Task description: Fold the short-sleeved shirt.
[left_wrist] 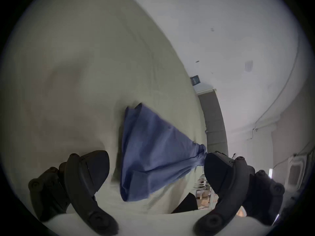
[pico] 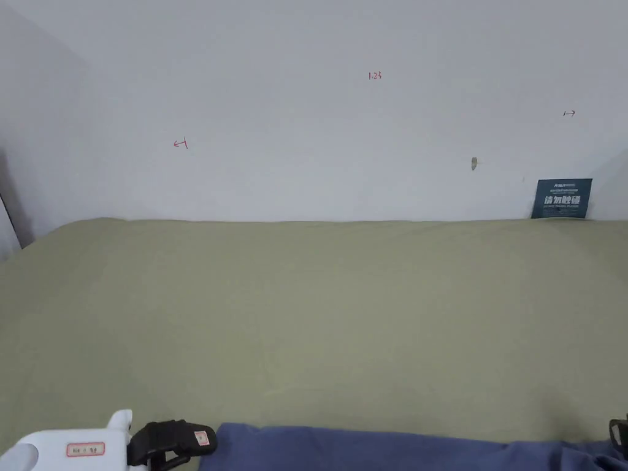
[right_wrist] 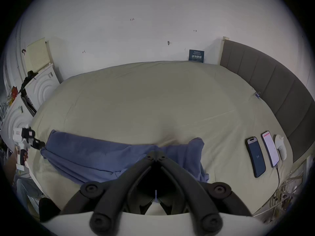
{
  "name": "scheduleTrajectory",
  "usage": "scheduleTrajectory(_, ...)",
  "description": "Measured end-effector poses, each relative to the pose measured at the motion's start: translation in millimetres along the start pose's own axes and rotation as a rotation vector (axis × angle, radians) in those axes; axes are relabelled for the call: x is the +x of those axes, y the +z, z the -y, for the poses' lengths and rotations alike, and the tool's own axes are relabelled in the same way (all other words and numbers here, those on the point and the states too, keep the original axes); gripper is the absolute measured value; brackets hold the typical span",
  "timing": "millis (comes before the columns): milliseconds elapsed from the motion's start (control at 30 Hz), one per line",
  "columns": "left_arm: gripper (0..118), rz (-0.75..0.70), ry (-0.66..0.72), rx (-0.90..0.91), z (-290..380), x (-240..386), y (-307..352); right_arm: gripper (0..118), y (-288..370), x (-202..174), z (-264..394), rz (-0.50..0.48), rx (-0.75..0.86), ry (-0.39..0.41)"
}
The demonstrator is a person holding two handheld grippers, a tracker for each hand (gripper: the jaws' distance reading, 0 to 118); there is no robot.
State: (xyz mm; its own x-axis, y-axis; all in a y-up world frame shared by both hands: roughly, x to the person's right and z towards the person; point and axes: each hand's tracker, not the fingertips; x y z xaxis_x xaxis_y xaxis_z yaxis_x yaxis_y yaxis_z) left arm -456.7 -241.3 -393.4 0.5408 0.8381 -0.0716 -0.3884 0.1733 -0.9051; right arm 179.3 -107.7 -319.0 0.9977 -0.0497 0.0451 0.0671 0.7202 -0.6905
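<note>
A blue short-sleeved shirt (pico: 392, 449) lies bunched in a long strip along the near edge of the bed (pico: 319, 306). In the right gripper view the shirt (right_wrist: 95, 152) stretches from the left toward the middle. My right gripper (right_wrist: 156, 155) is shut, its tips pinching the fabric there. In the left gripper view the shirt (left_wrist: 150, 147) is drawn to a gathered point at its right. My left gripper (left_wrist: 156, 156) stands wide open with nothing between its jaws. In the head view the left gripper (pico: 196, 449) sits just beside the shirt's left end.
The olive-green sheet runs back to a white wall with a small blue sign (pico: 562, 198). Two phones (right_wrist: 255, 156) and a white object (right_wrist: 280, 146) lie at the bed's right side, by a grey padded headboard (right_wrist: 272, 89). White furniture (right_wrist: 40, 86) stands at the left.
</note>
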Motion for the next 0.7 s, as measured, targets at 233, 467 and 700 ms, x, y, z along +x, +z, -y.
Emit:
scheduleTrajectory(233,66,0.129,0.018,0.030,22.1,3.8,-29.5,0,-3.4,-6.3,0.8,-0.010,-0.012,0.008)
scheduleTrajectory(467,8,-0.056,-0.051,0.077,12.7,11.1,-31.6,0,0.8,-3.1,5.3,-0.010,-0.021,0.026)
scheduleTrajectory(700,8,-0.044,-0.406,0.120,25.3,126.2,-28.4,0,1.2,14.4,0.9,-0.006,-0.006,0.013)
